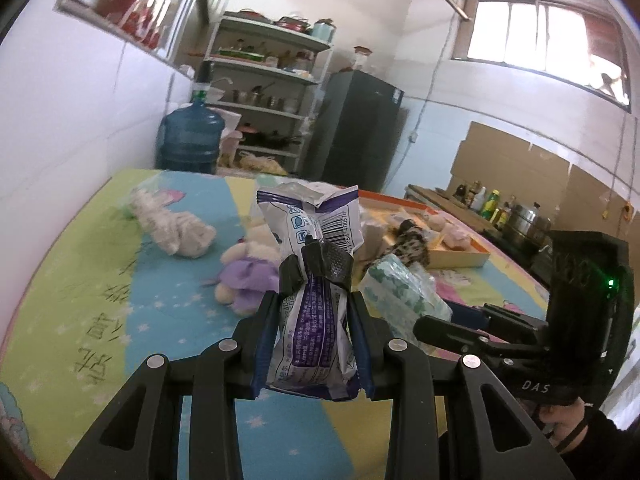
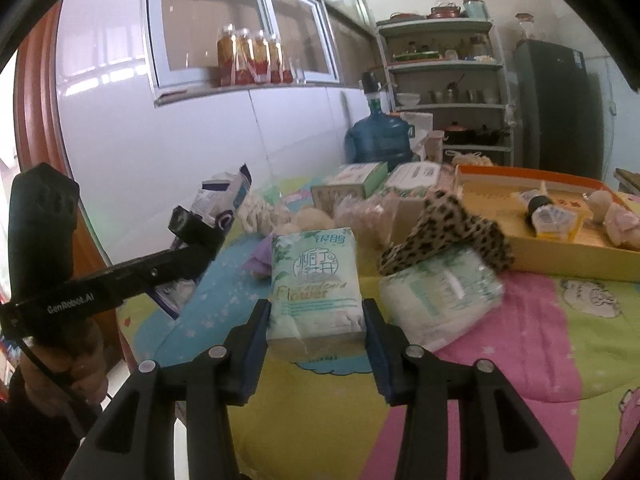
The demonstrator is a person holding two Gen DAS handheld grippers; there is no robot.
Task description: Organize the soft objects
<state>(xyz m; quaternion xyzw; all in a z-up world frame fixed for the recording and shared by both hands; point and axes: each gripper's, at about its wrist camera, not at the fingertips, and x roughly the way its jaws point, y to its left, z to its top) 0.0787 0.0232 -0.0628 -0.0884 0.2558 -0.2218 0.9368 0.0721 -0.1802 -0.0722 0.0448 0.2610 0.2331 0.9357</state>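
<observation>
My left gripper is shut on a white and purple plastic packet, held upright above the table. It also shows from the right wrist view. My right gripper is shut on a pale green tissue pack marked "Flower", held just above the table. A second tissue pack lies right of it, under a leopard-print cloth. A purple-dressed plush toy and a white knotted cloth lie on the table on the left.
An orange tray at the back right holds small plush toys and packets. Boxed tissue packs stand at the table's far side. A water jug, shelves and a dark fridge stand behind.
</observation>
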